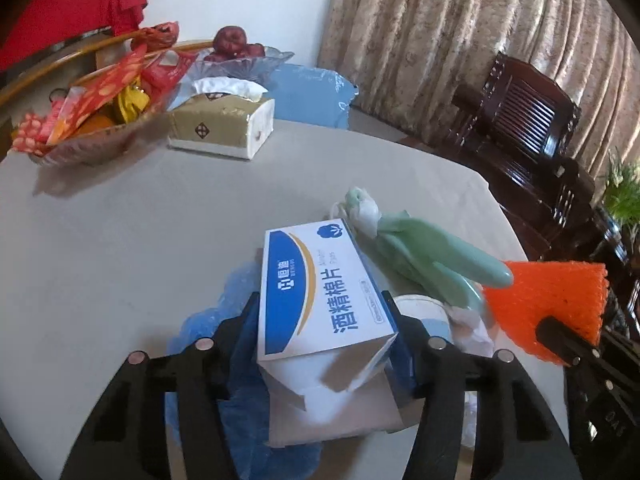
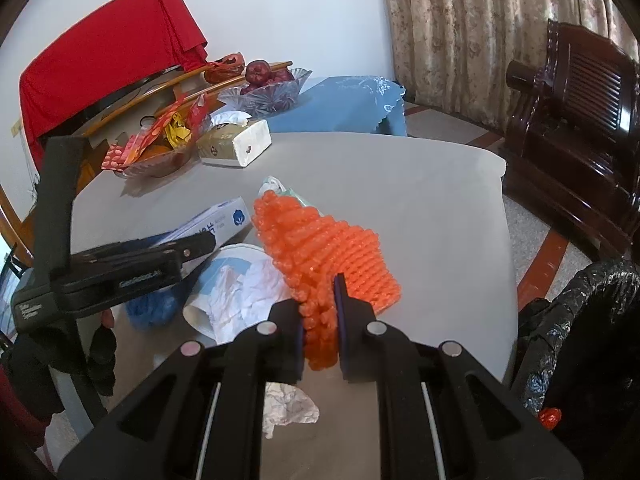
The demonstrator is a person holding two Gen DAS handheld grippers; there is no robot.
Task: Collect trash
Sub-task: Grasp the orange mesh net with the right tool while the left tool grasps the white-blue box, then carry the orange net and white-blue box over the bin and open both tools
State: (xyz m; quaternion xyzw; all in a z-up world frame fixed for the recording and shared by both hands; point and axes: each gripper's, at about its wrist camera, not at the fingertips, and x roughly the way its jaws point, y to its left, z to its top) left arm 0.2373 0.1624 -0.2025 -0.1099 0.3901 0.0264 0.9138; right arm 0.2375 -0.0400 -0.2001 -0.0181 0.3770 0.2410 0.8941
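Note:
A white and blue cardboard box [image 1: 320, 280] with an open end flap lies on the grey table [image 1: 120, 240], and my left gripper [image 1: 320, 300] is shut on its two long sides. Under it is crumpled blue plastic [image 1: 204, 320]. A green rubber glove [image 1: 424, 252] rests against the box's right side, above a tipped paper cup [image 1: 424, 308]. My right gripper [image 2: 320, 300] is shut on an orange foam net [image 2: 332, 252], held just above the table. In the right wrist view the left gripper [image 2: 200, 246] lies at the left against the box [image 2: 224, 216].
Crumpled tissues [image 2: 256, 288] fill the cup, and another tissue [image 2: 288, 404] lies near the table's front. A black bin bag [image 2: 576, 312] stands off the table's right edge. A tissue pack [image 1: 224, 124], snack bowl [image 1: 92, 136] and fruit bowl [image 1: 240, 60] sit at the back. A dark wooden chair [image 1: 520, 120] stands to the right.

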